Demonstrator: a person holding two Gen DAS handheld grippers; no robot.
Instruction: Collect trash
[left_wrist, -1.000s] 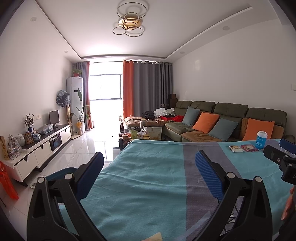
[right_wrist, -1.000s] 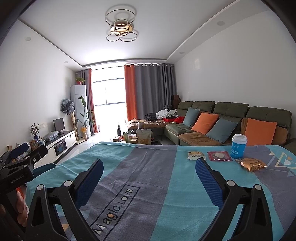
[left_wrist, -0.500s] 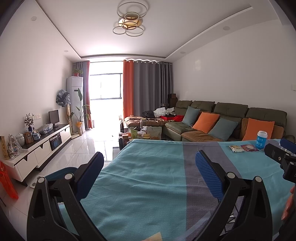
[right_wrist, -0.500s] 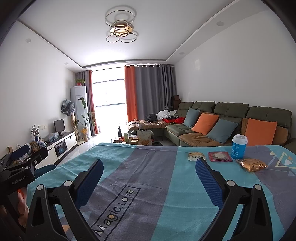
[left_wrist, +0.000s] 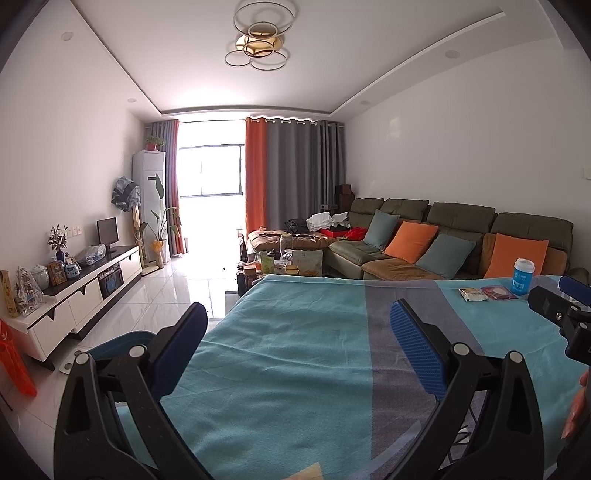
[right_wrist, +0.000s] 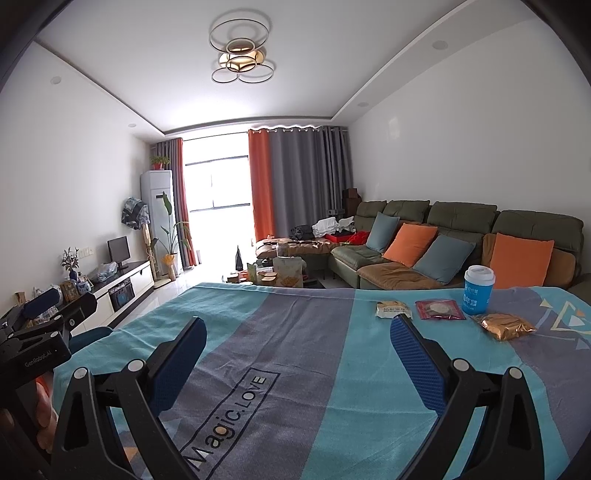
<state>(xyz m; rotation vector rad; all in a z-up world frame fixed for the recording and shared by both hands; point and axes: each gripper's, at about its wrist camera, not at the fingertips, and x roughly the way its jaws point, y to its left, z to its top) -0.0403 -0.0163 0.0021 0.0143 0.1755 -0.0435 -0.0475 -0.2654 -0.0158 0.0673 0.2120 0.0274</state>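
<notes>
Trash lies at the far right of a table under a teal and grey cloth (right_wrist: 295, 332): a pale snack packet (right_wrist: 392, 308), a red packet (right_wrist: 439, 309), a gold wrapper (right_wrist: 504, 325) and a blue paper cup (right_wrist: 478, 290) with a white lid, standing upright. The left wrist view shows the cup (left_wrist: 523, 277) and two packets (left_wrist: 485, 293) far off to the right. My right gripper (right_wrist: 297, 332) is open and empty, well short of the packets. My left gripper (left_wrist: 297, 325) is open and empty over the cloth's left part (left_wrist: 295, 350).
A green sofa (right_wrist: 424, 240) with orange and grey cushions runs along the right wall. A low cluttered coffee table (right_wrist: 273, 275) stands beyond the cloth. A white TV cabinet (left_wrist: 85, 291) lines the left wall. A blue chair (left_wrist: 122, 341) sits by the table's left edge.
Both views have shifted only slightly; the right gripper has crept a little nearer the packets. Both grippers stay open.
</notes>
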